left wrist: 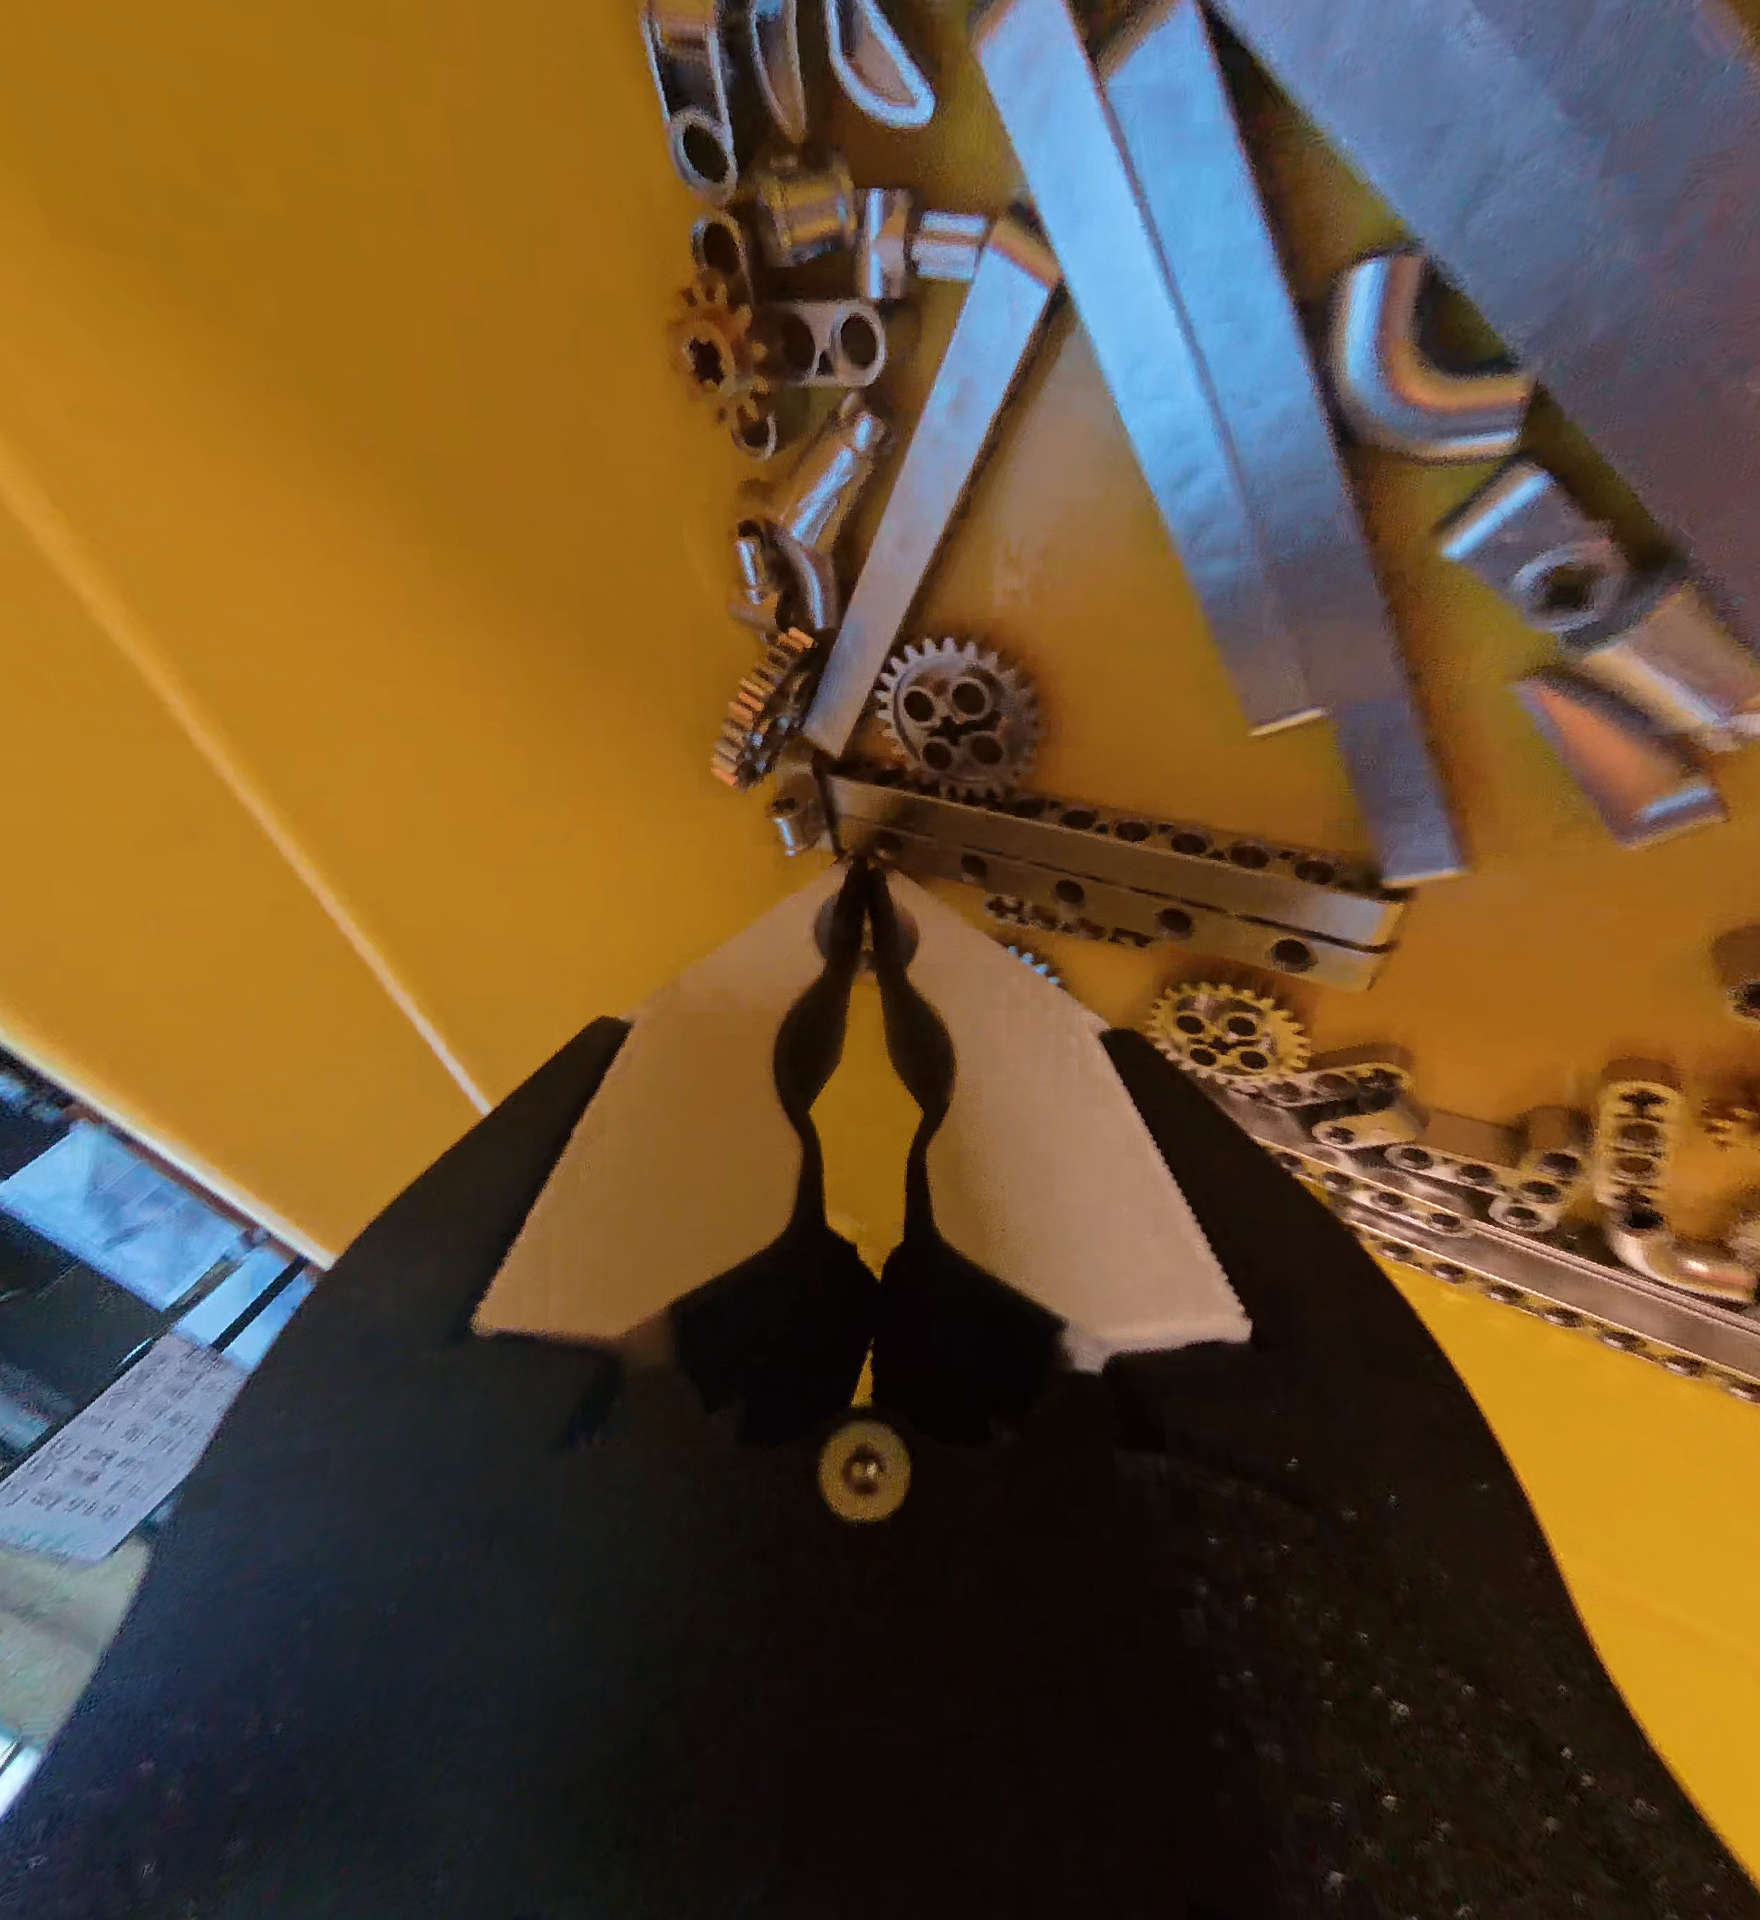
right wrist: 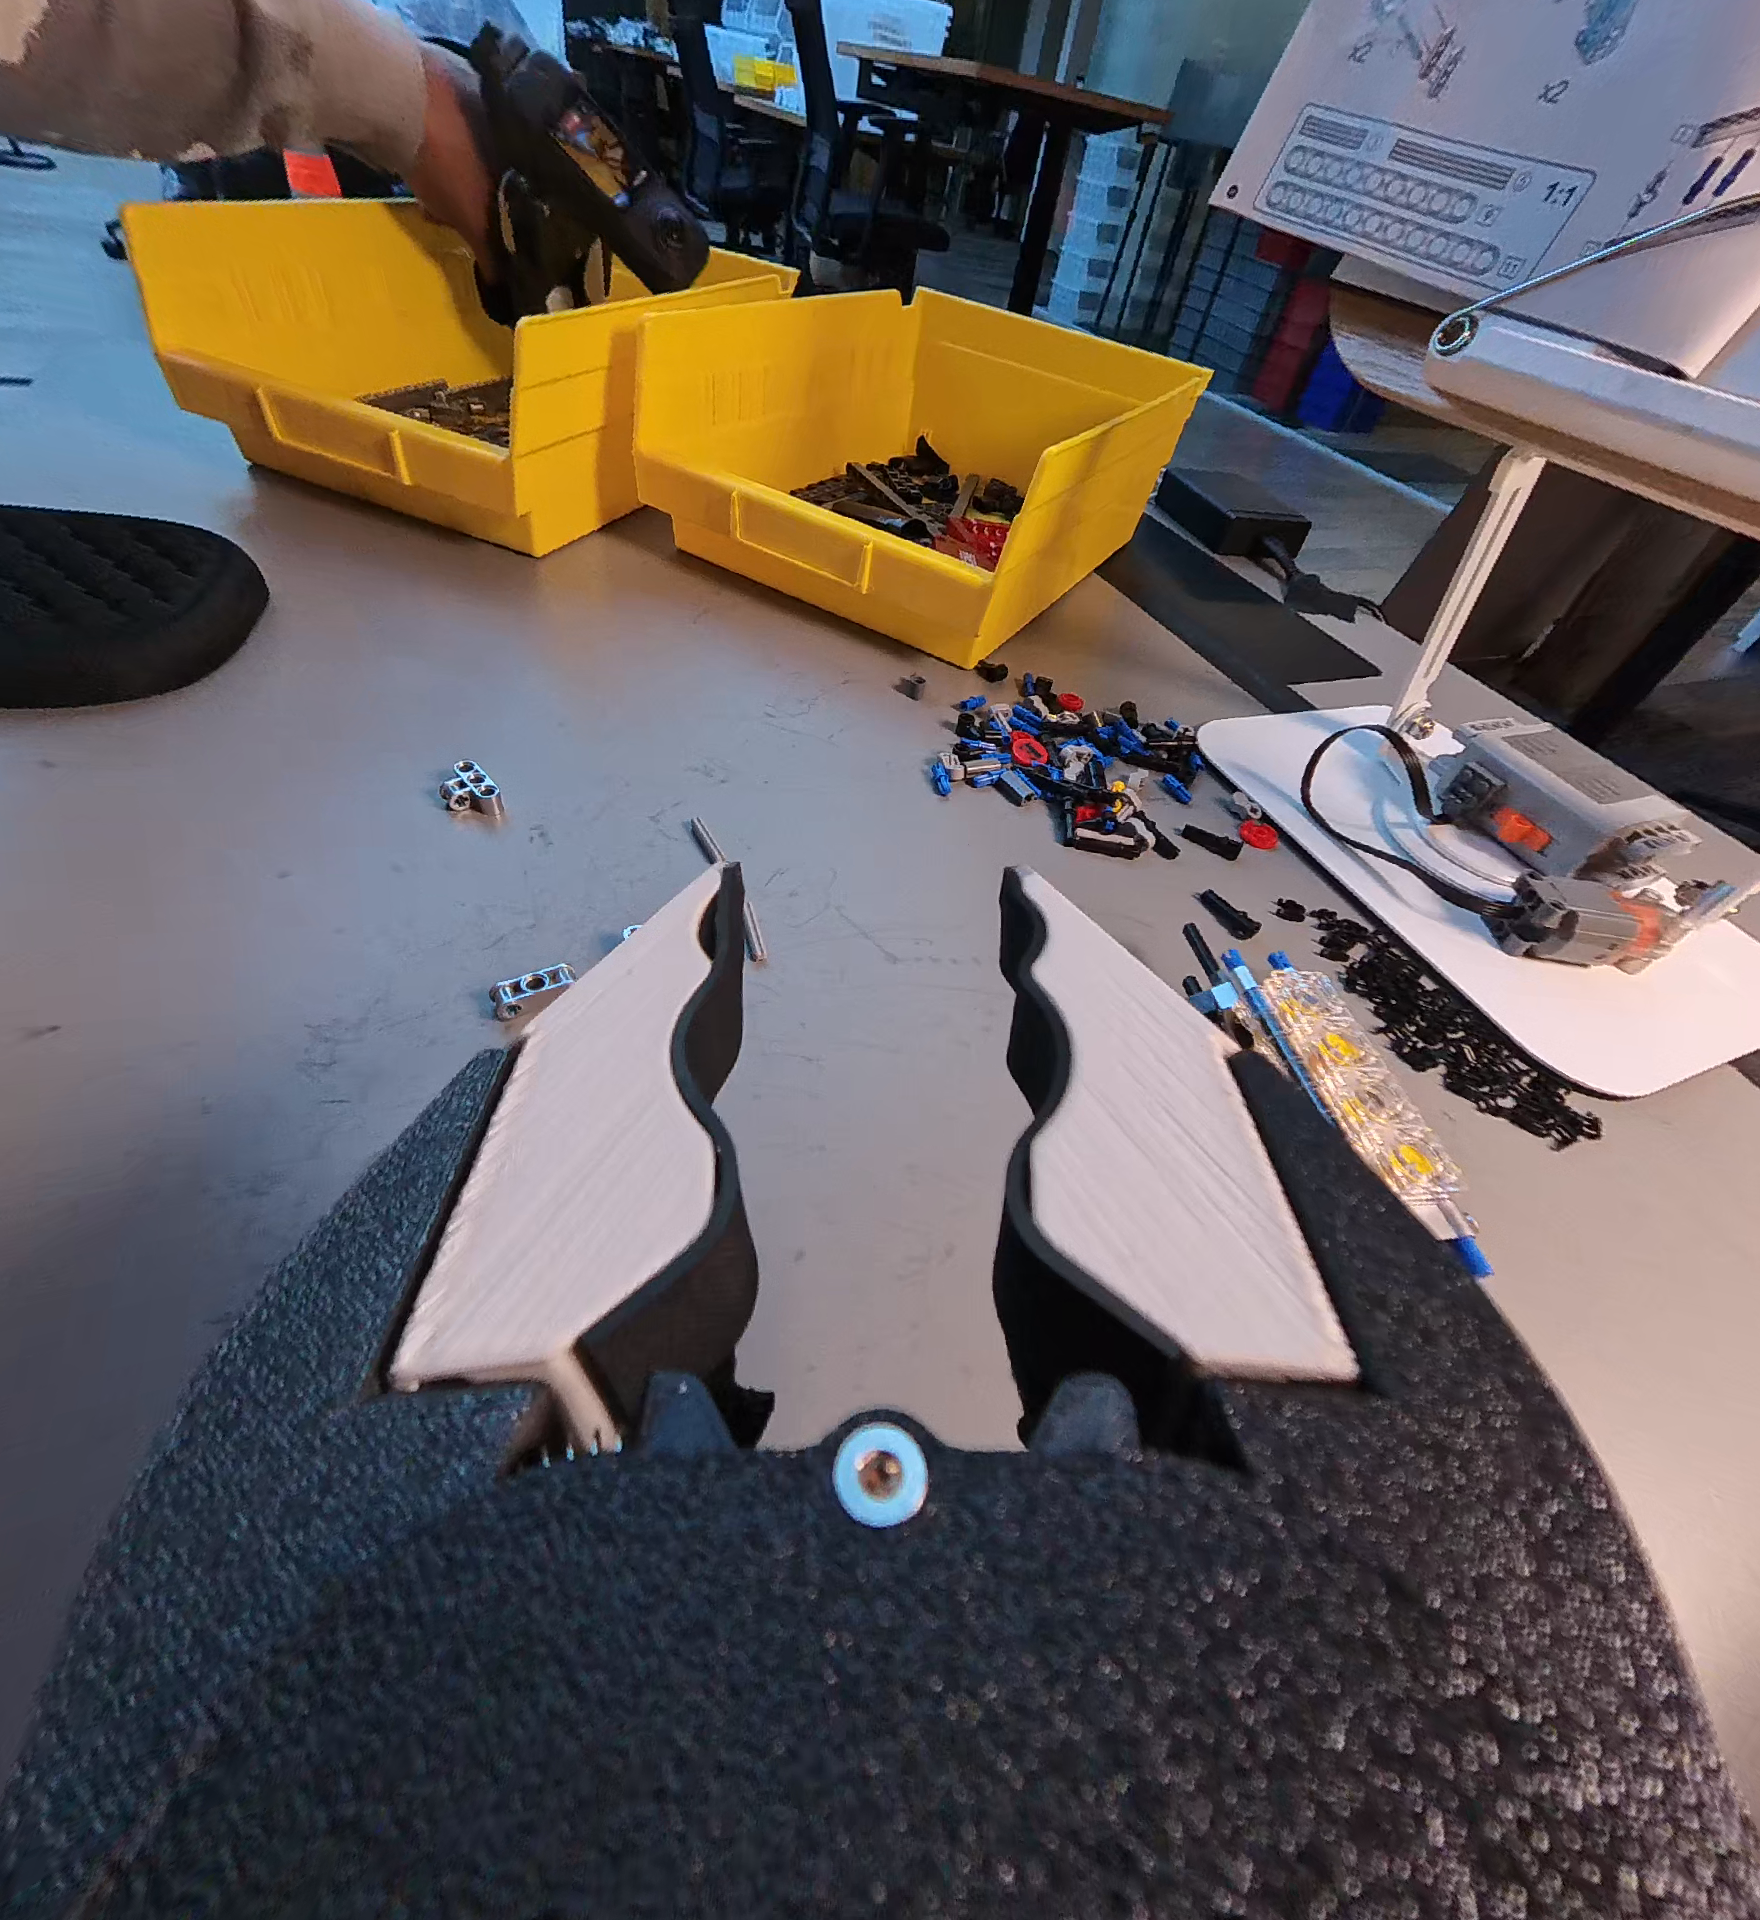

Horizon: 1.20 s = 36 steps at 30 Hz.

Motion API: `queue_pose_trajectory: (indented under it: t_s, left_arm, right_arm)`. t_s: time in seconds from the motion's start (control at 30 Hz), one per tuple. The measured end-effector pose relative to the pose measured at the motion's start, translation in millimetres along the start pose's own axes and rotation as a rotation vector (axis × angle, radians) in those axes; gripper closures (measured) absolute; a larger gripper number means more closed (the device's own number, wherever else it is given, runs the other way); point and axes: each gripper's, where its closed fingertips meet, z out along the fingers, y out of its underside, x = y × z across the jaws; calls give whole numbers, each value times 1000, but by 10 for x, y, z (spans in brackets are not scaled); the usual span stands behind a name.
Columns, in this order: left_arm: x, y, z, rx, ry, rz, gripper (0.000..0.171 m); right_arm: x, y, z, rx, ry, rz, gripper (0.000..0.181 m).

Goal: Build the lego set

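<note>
Left wrist view: left gripper (left wrist: 863, 883) inside a yellow bin (left wrist: 336, 520), jaws together at the end of a grey holed beam (left wrist: 1115, 883); whether they pinch it, I cannot tell.
Grey gear (left wrist: 959, 717) sits at one o'clock; right gripper (right wrist: 871, 883) hovers over the table (right wrist: 232, 935), jaws apart, empty.

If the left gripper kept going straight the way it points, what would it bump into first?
Most likely the end of the grey holed beam lying in the yellow bin; the left gripper, jaws closed, has its tips right at it, perhaps already touching.
</note>
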Motion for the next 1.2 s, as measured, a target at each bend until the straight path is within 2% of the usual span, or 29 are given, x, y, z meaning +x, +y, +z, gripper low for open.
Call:
queue_pose_trajectory:
  t_s: [0.07, 0.13, 0.27, 0.37, 0.47, 0.6, 0.7, 0.83, 1.0, 1.1, 1.2]
  left_arm:
    - [59, -79, -95, 73, 54, -79, 171]
    - [-2, -62, -153, 84, 34, -214, 171]
    - [-24, -73, -232, 130, 103, -613, 170]
    - [-76, -151, -262, 186, 150, -866, 161]
    - [-184, -59, -234, 137, 50, -979, 152]
    - [-206, -287, -294, 209, 149, -1171, 150]
    - [-241, -280, -263, 186, 140, -1233, 152]
    - [-157, -195, -147, 150, 172, -1349, 131]
    - [-125, -219, -29, 246, 267, -1557, 131]
    - [-169, -155, 22, 287, 215, -1590, 147]
    - [-208, -147, 37, 342, 197, -1619, 148]
  right_arm:
    - [16, -12, -12, 10, 3, 11, 134]
    - [31, -22, -22, 18, 4, 22, 134]
    - [58, -33, -33, 28, 10, 39, 134]
    - [105, -58, -60, 52, 21, 69, 134]
    - [162, -103, -117, 94, 35, 101, 134]
    - [163, -143, -164, 127, 24, 134, 134]
    - [105, -151, -162, 127, 1, 130, 134]
    - [37, -149, -158, 117, -24, 121, 134]
    - [-33, -166, -149, 120, -62, 136, 134]
    - [-34, -170, -153, 123, -65, 140, 134]
    - [-24, -175, -160, 128, -66, 148, 134]
